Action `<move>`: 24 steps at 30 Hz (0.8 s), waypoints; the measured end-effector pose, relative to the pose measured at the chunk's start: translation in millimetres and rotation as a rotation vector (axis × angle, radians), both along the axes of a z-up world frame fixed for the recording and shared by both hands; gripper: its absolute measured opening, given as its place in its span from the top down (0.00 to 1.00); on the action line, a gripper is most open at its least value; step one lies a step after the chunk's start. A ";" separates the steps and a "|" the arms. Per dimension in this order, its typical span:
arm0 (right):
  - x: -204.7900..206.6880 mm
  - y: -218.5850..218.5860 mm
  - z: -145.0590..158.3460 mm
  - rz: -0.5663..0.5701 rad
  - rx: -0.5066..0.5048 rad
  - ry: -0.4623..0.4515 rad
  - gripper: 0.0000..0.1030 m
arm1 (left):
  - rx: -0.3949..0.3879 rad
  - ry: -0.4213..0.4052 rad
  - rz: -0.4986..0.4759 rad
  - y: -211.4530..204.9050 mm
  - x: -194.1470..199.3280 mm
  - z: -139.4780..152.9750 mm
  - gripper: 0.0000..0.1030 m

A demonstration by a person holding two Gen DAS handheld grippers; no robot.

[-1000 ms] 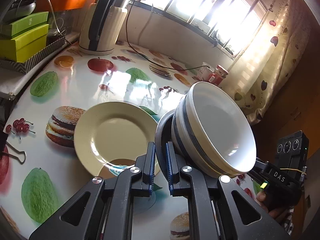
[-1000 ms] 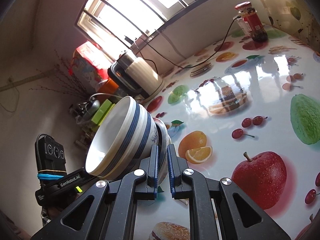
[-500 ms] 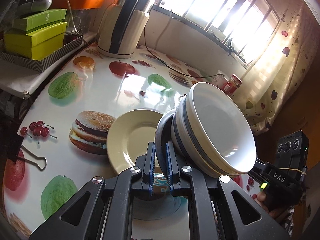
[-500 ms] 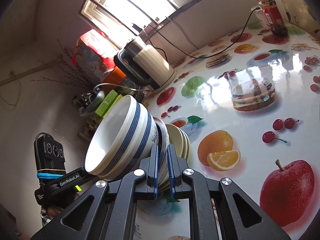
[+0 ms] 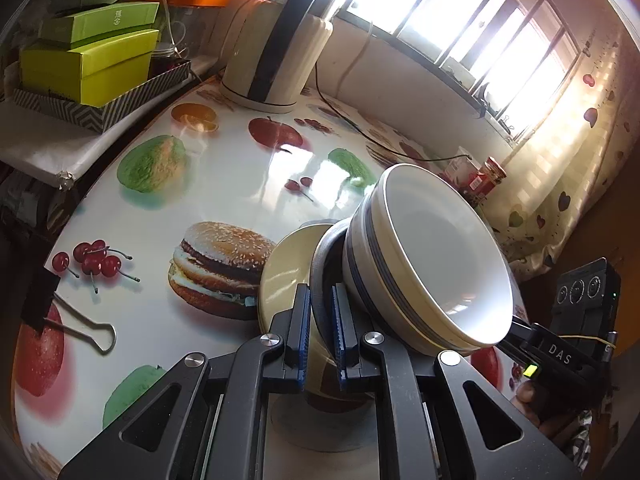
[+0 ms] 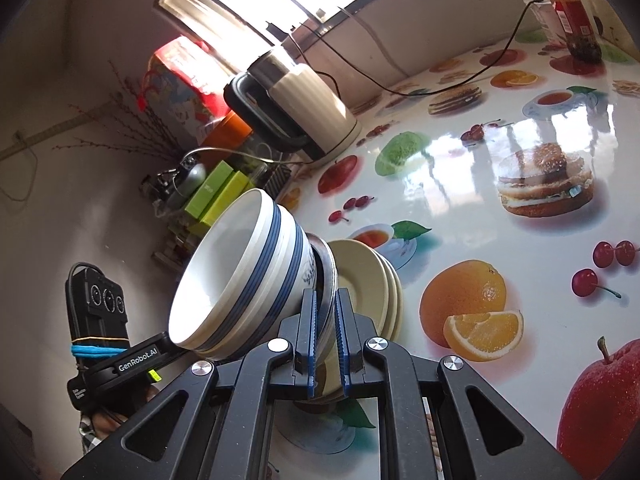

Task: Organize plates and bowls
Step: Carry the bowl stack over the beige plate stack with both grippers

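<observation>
Both grippers hold one grey metal plate [image 5: 320, 264] by opposite sides of its rim, with stacked white bowls with blue stripes [image 5: 432, 264] resting on it. My left gripper [image 5: 322, 336] is shut on the near rim. In the right wrist view my right gripper [image 6: 327, 340] is shut on the same plate [image 6: 326, 268], under the bowls [image 6: 240, 276]. The load hangs just above the table. Cream plates [image 6: 368, 280] lie stacked on the table right behind it, and the top cream plate [image 5: 280, 276] is partly covered.
A white and black kettle [image 5: 276, 52] with a cord stands at the back. Green boxes [image 5: 88, 60] sit on a patterned tray at the left. A binder clip [image 5: 68, 320] lies near the left edge. A red jar [image 6: 572, 12] stands far right by the wall.
Both grippers have carried the metal plate and bowls across the table and slightly down. The cream plates, once clearly ahead, now sit right under and behind the load.
</observation>
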State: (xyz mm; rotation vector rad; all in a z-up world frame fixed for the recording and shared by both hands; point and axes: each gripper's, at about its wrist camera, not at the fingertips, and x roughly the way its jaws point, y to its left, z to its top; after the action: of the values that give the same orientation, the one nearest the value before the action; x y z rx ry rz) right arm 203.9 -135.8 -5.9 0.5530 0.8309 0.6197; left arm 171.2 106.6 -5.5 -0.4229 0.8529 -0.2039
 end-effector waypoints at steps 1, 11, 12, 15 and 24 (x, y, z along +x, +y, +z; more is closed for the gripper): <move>0.7 0.9 -0.8 0.001 -0.001 0.002 0.89 | -0.001 0.003 0.001 1.0 0.8 -1.2 0.90; 9.2 6.9 -4.0 0.008 -0.013 0.017 0.89 | -0.002 0.023 0.011 3.9 3.9 -6.8 0.90; 9.9 7.3 -4.6 0.009 -0.013 0.018 0.89 | -0.003 0.026 0.012 4.0 4.2 -7.6 0.90; 12.1 8.3 -6.8 0.011 -0.015 0.025 0.89 | -0.004 0.034 0.014 3.6 5.3 -10.1 0.90; 16.3 7.6 -9.9 0.006 -0.021 0.035 0.89 | 0.011 0.028 0.012 -0.1 8.3 -10.6 0.90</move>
State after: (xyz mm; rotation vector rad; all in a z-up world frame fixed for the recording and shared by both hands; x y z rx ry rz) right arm 220.2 -128.1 -15.8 0.5440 0.8710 0.6078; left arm 179.4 106.5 -16.1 -0.4213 0.8782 -0.1830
